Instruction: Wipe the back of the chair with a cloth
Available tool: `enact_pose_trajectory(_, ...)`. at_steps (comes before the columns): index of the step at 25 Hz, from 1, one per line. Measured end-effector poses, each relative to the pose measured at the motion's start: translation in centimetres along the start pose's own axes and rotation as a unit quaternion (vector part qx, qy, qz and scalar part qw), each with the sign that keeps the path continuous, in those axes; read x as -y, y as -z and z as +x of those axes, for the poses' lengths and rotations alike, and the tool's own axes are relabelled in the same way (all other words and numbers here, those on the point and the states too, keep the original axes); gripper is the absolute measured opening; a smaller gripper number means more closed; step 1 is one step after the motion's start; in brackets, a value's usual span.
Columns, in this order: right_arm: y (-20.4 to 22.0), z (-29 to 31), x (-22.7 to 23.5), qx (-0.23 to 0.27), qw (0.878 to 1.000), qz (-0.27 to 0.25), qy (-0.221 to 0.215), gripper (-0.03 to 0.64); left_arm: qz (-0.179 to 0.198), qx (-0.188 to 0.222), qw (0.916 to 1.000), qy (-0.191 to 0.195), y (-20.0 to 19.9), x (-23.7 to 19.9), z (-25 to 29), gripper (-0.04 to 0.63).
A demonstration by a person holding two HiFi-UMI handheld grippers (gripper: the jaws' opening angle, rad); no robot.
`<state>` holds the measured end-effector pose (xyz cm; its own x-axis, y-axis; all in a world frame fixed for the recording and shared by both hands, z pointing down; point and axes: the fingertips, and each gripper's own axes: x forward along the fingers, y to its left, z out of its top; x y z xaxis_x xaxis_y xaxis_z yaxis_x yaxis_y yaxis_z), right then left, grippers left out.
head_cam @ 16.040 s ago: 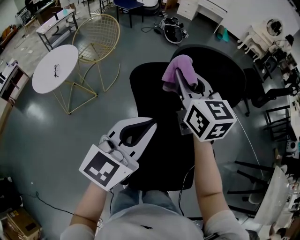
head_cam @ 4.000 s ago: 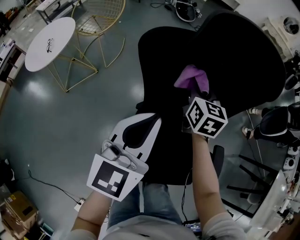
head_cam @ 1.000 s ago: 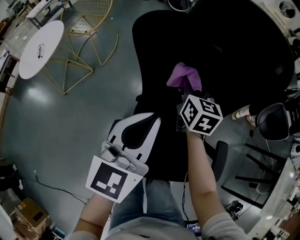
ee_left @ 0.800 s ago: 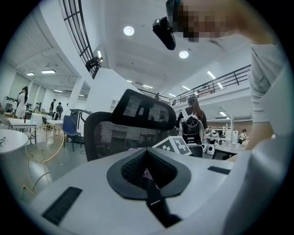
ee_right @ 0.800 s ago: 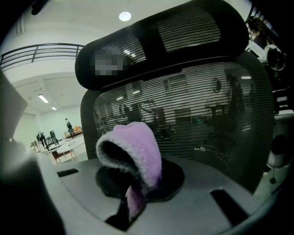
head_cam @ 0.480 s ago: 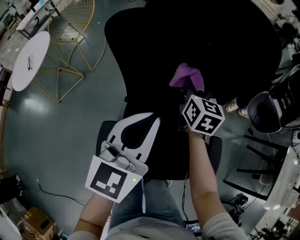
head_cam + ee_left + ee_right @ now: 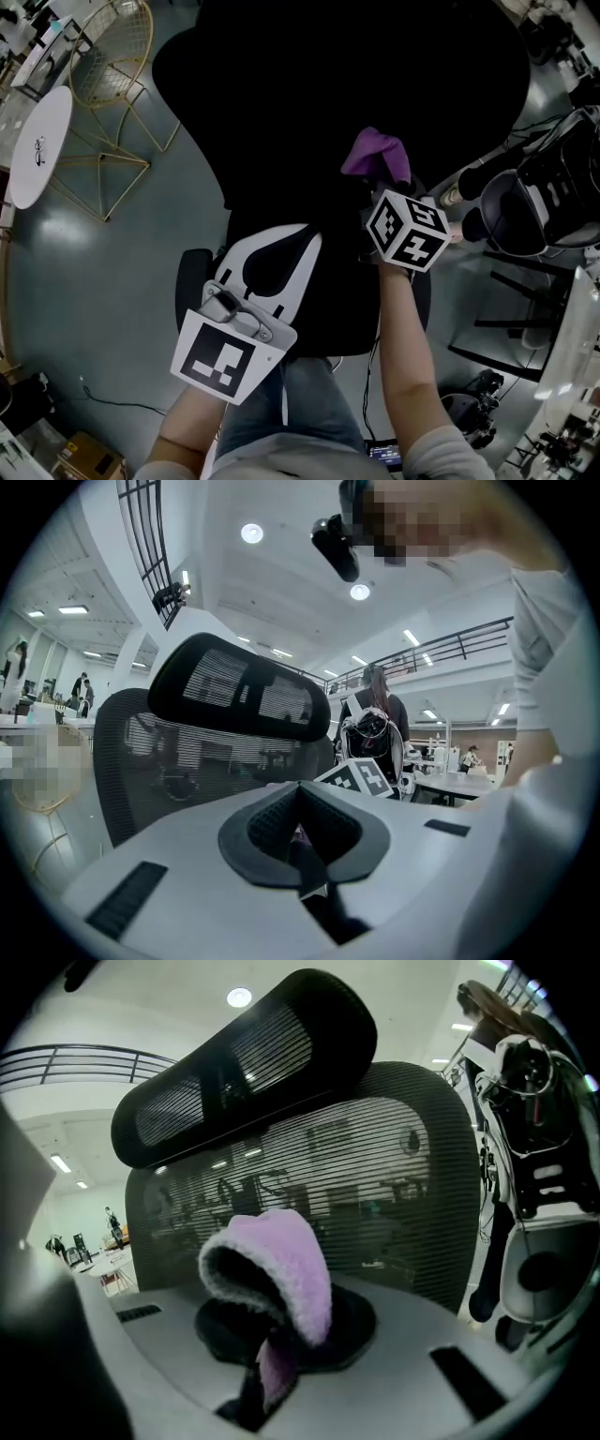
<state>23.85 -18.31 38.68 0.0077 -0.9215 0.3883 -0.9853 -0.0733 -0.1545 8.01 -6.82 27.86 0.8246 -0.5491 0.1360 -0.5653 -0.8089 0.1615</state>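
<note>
The black mesh office chair [image 7: 328, 84] fills the upper head view. Its backrest [image 7: 384, 1185] and headrest [image 7: 244, 1063] rise just ahead in the right gripper view. My right gripper [image 7: 380, 180] is shut on a purple cloth [image 7: 375, 155], which bulges out of the jaws [image 7: 281, 1260] close to the mesh. My left gripper [image 7: 307, 239] hangs lower left, its white jaws shut with nothing in them [image 7: 300, 841]. It points at the backrest [image 7: 169, 761] and headrest [image 7: 239, 691] from a short way off.
A round white table [image 7: 37, 141] and a gold wire chair [image 7: 108, 52] stand on the grey floor at the far left. Another dark chair [image 7: 511, 211] and chair bases crowd the right side. A person with a backpack [image 7: 373, 710] stands beyond the chair.
The chair has come to fill more of the head view, and the white table has slid toward the left edge. My right gripper keeps the cloth by the backrest. The left gripper looks unchanged.
</note>
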Motion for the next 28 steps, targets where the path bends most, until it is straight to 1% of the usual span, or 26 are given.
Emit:
enact_pose_trajectory(15, 0.0, -2.6, 7.9, -0.001, 0.997, 0.016, 0.069, 0.046, 0.003, -0.002, 0.9981, 0.061, -0.3, 3.0, 4.2, 0.012)
enact_pose_trajectory(23, -0.4, -3.1, 10.3, -0.003, 0.995, 0.022, 0.097, 0.046, 0.003, -0.004, 0.9967, 0.081, -0.9, 3.2, 5.5, 0.012)
enact_pose_trajectory(28, 0.5, -3.8, 11.8, -0.004, 0.994, 0.021, 0.109, 0.046, 0.002, -0.003, 0.9963, 0.086, 0.0, 3.6, 5.7, 0.012)
